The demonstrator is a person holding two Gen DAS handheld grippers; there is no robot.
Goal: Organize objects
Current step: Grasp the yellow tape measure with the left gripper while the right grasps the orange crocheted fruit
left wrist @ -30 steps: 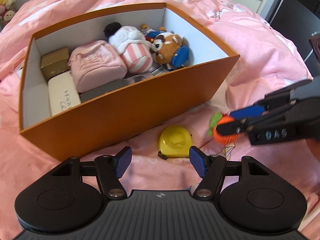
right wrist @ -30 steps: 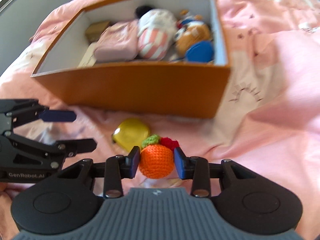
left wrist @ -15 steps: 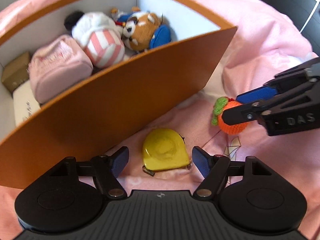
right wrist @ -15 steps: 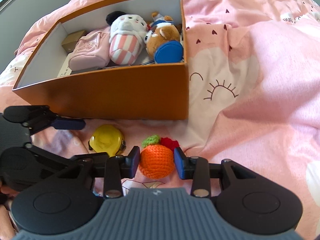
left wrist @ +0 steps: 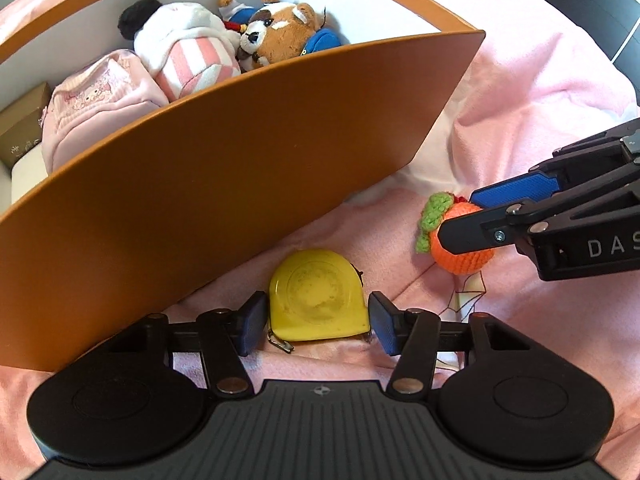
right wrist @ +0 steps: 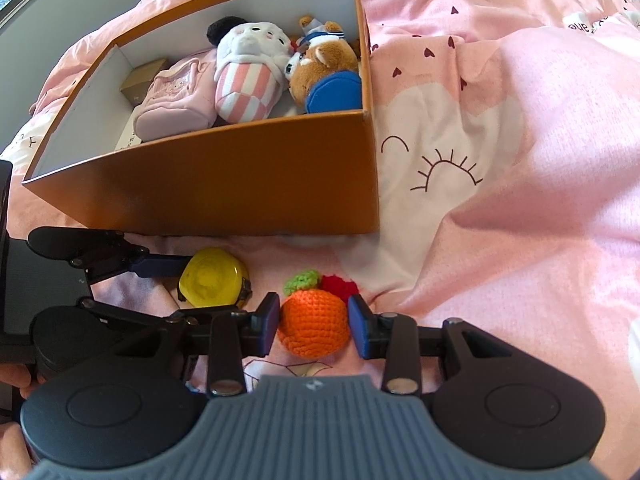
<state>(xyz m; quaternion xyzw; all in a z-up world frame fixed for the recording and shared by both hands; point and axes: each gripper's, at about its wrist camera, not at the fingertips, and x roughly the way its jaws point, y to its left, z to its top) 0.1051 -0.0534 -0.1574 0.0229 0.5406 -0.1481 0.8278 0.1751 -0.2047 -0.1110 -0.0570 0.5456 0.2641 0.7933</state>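
— What does my left gripper (left wrist: 317, 325) have?
— Its jaws are closing around the yellow tape measure (left wrist: 316, 296) on the pink bedding (left wrist: 520, 92), beside the orange box (left wrist: 224, 184).
— And the right gripper (right wrist: 315, 322)?
— Clamped on the crocheted orange (right wrist: 314, 326), just right of the tape.

Bright daylight falls evenly on the pink bedding (right wrist: 500, 160), with a soft shadow under the near wall of the orange box (right wrist: 240, 184). Both views are sharp in the middle. Fisheye distortion bows the box walls and darkens the corners.
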